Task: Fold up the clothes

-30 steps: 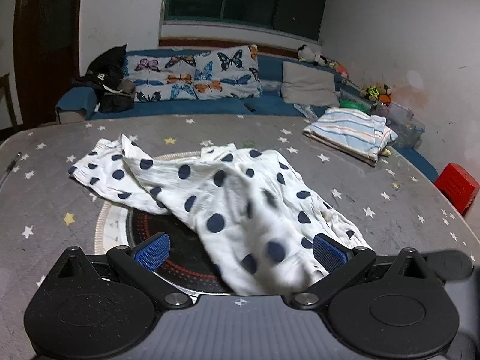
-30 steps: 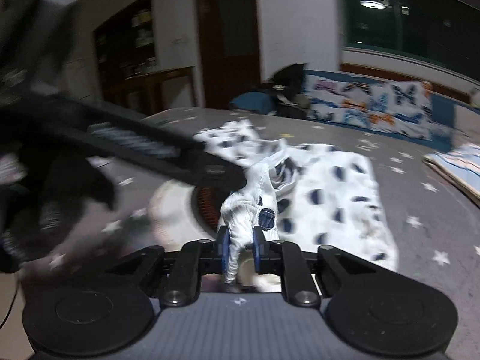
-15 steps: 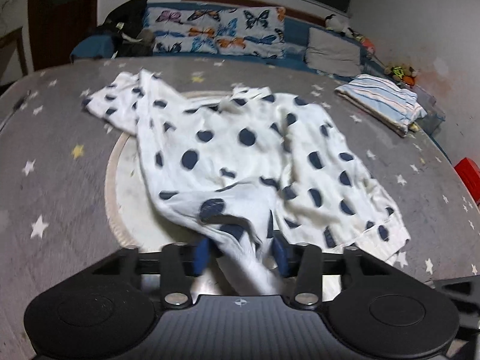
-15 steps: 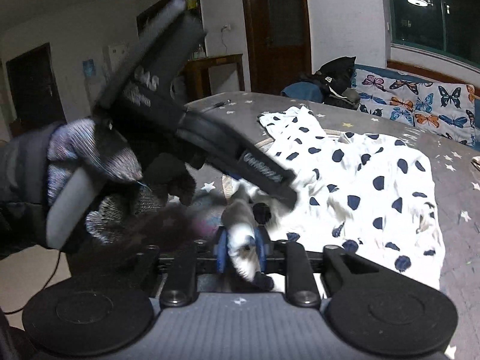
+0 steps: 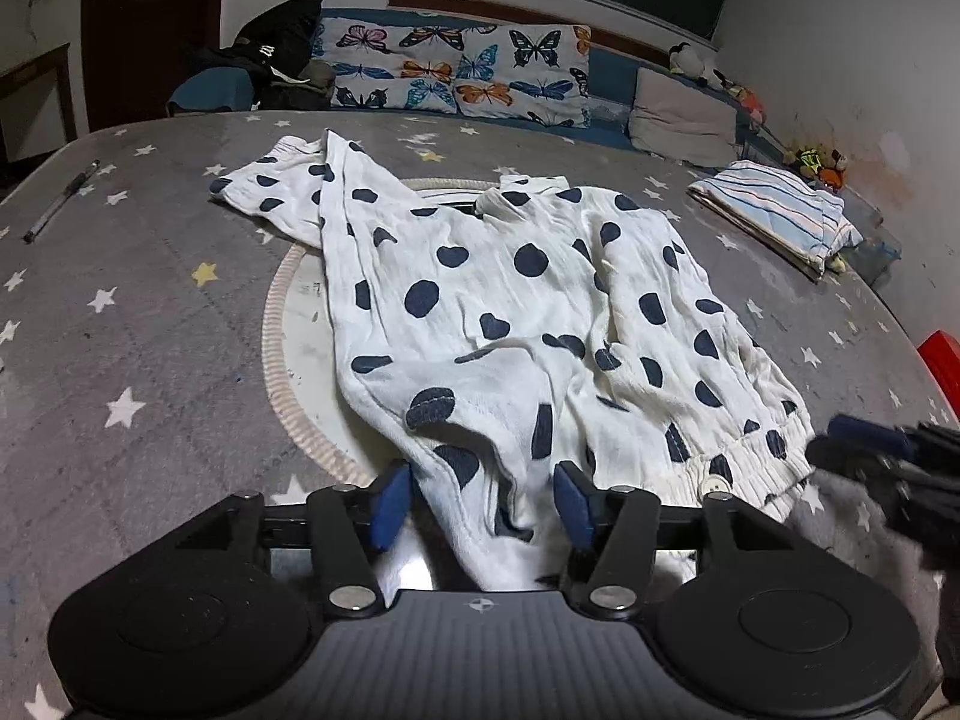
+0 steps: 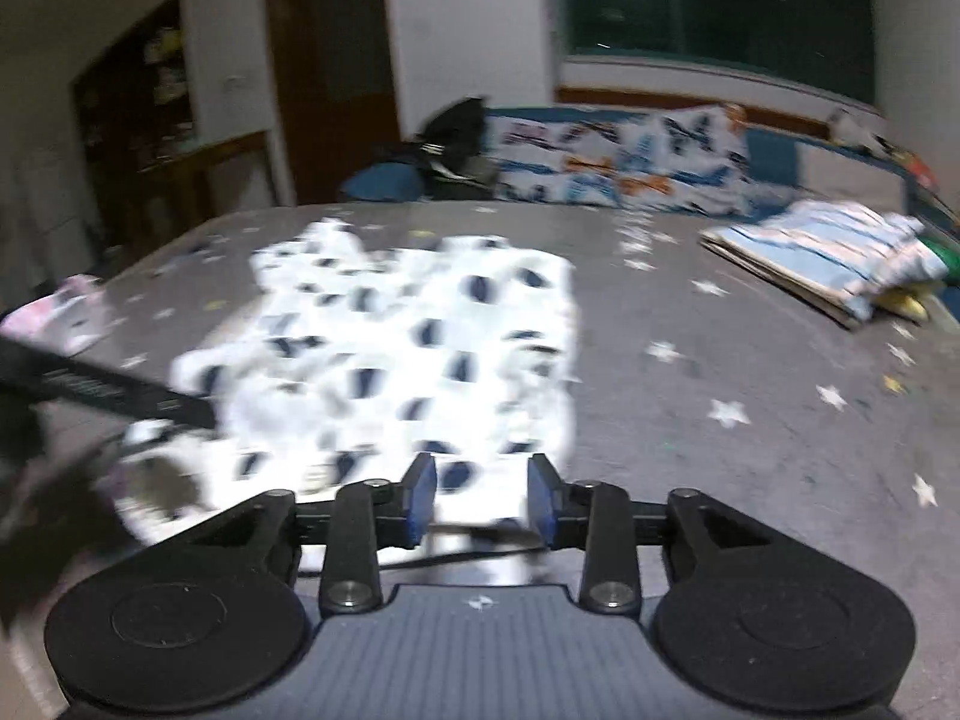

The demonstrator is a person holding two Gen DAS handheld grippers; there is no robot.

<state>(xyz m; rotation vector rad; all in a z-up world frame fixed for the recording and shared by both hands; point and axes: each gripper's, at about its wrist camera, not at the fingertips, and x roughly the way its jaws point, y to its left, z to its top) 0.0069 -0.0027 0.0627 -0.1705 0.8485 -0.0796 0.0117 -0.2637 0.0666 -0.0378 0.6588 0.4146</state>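
A white garment with dark blue polka dots (image 5: 510, 300) lies spread over the grey star-patterned table (image 5: 150, 330), partly on a round mat (image 5: 300, 324). My left gripper (image 5: 480, 498) is open at the near edge. The garment's hem hangs loosely between its blue pads (image 5: 390, 504). In the blurred right wrist view my right gripper (image 6: 480, 498) is open at the near right corner of the garment (image 6: 408, 348), with cloth lying between the fingers. The right gripper's tip (image 5: 870, 450) shows at the elastic waistband on the right.
A folded striped garment (image 5: 780, 216) rests at the table's far right. A pen (image 5: 60, 198) lies at the far left, and something red (image 5: 942, 360) sits off the right edge. A sofa with butterfly cushions (image 5: 456, 72) runs behind the table.
Both grippers pulled the garment toward the near edge and laid it flat. The right gripper, shut on cloth before, has opened. The left closed on the hem, then widened.
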